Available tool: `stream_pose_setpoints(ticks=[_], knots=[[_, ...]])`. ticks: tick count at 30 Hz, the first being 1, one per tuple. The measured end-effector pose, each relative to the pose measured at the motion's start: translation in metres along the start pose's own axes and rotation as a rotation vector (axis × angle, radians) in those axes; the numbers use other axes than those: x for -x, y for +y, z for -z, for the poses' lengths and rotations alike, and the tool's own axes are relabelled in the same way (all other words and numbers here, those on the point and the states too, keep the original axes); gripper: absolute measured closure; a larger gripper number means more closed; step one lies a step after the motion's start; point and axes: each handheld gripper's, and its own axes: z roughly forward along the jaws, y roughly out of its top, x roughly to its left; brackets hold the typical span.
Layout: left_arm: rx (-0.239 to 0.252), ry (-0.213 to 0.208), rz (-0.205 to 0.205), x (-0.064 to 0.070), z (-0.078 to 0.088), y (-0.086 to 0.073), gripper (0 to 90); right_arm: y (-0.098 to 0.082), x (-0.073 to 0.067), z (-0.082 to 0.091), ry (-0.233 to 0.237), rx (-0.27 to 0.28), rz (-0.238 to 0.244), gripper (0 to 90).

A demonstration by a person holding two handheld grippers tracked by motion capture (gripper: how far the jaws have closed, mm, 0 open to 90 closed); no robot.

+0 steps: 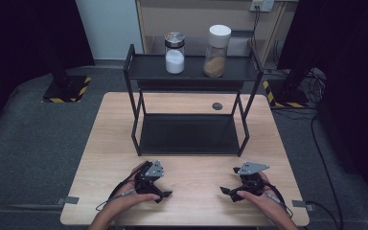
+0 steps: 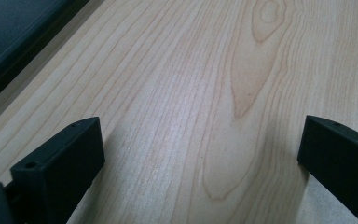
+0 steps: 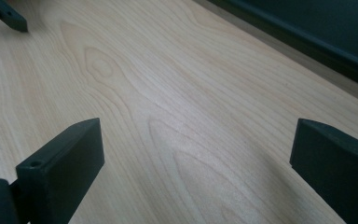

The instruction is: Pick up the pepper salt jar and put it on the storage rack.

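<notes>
My two grippers on the table, left gripper and right gripper both spread wide with nothing between the jaws, one rack ahead, two jars on its top shelf, white jar, brown jar, well apart from my hands

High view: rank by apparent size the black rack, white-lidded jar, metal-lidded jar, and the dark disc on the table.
1. black rack, by far the largest.
2. white-lidded jar with brown contents, the taller jar.
3. metal-lidded jar with white contents, slightly shorter; both stand side by side on the top shelf, so distance barely skews this.
4. dark disc, smallest.
</notes>
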Motion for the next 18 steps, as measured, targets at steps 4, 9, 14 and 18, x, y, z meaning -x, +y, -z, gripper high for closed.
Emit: stream_pose_setpoints(ticks=[4, 9, 14, 18], knots=[[0.0, 0.0, 0.0, 0.0, 0.0, 0.0, 0.0, -0.0011, -0.0003, -0.0031, -0.01, -0.019, 0.007, 3.8], [0.0, 0.0, 0.0, 0.0, 0.0, 0.0, 0.0, 0.0, -0.0018, -0.0053, -0.021, -0.048, 0.016, 3.9], [0.0, 0.0, 0.001, 0.0001, 0.0, 0.0, 0.0, 0.0013, -0.0032, -0.0057, -0.028, -0.06, 0.022, 3.8], [0.0, 0.0, 0.001, 0.0002, 0.0, -0.0001, 0.0, 0.0032, -0.0038, -0.0065, -0.029, -0.074, 0.027, 3.6]])
